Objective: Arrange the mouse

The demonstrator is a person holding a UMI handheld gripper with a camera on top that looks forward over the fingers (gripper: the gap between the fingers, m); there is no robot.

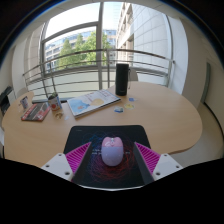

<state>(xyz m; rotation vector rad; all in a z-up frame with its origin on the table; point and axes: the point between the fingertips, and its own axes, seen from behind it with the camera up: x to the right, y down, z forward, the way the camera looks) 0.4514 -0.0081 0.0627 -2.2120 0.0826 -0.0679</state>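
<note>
step: close on mouse point(112, 151) | jaws: gripper point(112, 160) wide open, holding nothing, mouse between them on mat point(85, 135) | you: centre, squeeze its sides evenly

A pale pink-white rounded plastic mouse point(112, 151) lies on a black rectangular mouse mat point(90, 145) with a pink-lit lower edge. The fingers point(76, 157) carry magenta triangular pads crossed with fine dark lines. The round wooden table point(165, 118) is light tan. A matte black upright cylinder point(122, 78) stands beyond, near blue-and-white papers point(90, 102).
</note>
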